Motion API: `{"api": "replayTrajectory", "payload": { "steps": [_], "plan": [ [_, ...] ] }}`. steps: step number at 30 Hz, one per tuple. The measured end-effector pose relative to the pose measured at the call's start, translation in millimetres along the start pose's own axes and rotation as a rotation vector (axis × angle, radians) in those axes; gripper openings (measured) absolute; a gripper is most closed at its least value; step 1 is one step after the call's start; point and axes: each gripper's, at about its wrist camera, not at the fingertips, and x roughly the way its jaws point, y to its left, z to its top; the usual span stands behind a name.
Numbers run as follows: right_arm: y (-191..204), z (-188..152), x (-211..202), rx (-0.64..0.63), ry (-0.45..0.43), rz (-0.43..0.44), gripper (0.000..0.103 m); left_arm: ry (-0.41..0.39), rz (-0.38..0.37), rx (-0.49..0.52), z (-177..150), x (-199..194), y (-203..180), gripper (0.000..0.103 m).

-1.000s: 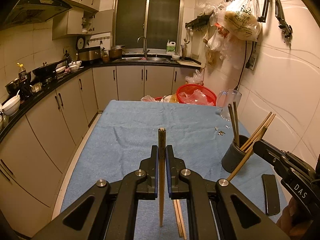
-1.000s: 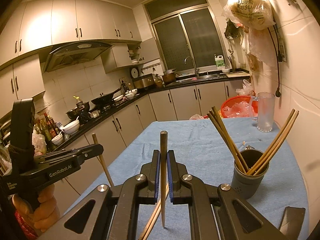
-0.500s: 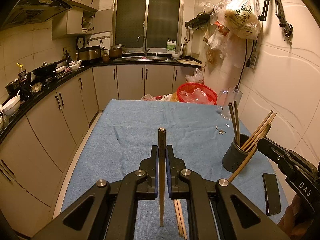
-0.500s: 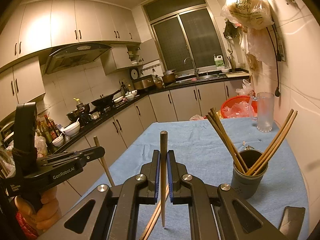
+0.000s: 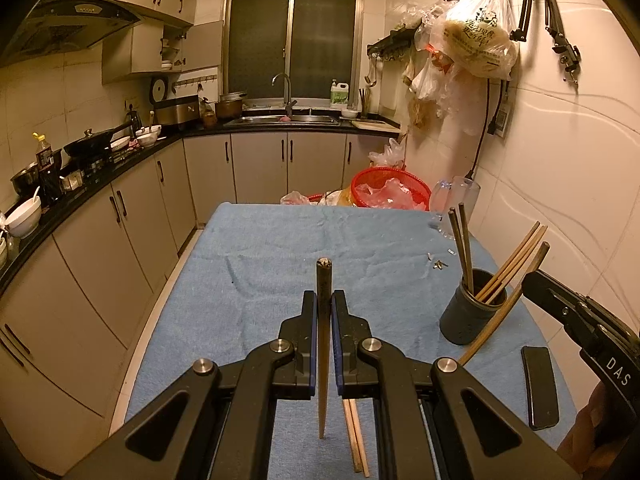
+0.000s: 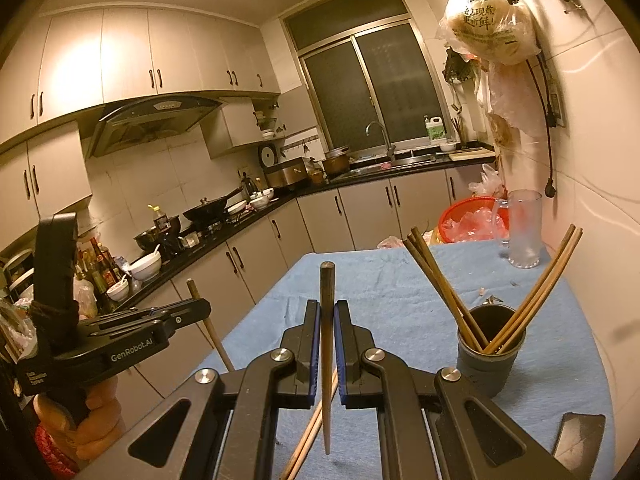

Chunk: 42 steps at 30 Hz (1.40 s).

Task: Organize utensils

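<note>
My left gripper (image 5: 323, 300) is shut on a wooden chopstick (image 5: 323, 340), held upright above the blue cloth. My right gripper (image 6: 327, 310) is shut on another chopstick (image 6: 327, 344), also upright. A dark cup (image 5: 472, 310) with several chopsticks stands at the table's right; it also shows in the right wrist view (image 6: 490, 344). In the left wrist view the right gripper (image 5: 576, 312) hangs just right of the cup with its chopstick (image 5: 496, 320) slanting down beside it. A loose pair of chopsticks (image 5: 356, 436) lies on the cloth under my grippers.
The table has a blue cloth (image 5: 280, 256). A black flat object (image 5: 538, 384) lies near the right front edge. A glass mug (image 6: 522, 232) and a red basket (image 5: 388, 192) stand at the far end. Kitchen cabinets (image 5: 100, 248) run along the left. The wall is close on the right.
In the left wrist view the right gripper and its chopstick have drifted slightly right and back beside the cup. Both grippers stay shut on their chopsticks.
</note>
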Motion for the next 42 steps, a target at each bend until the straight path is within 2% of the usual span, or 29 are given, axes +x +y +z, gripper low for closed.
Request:
{"api": "replayTrajectory", "payload": {
  "steps": [21, 42],
  "plan": [
    [-17, 5, -40, 0.036, -0.075, -0.029, 0.007, -0.031, -0.021, 0.043, 6, -25, -19, 0.007],
    [-44, 16, -75, 0.078, -0.127, -0.098, 0.007, -0.038, -0.095, 0.081, 28, -24, -50, 0.007]
  ]
}}
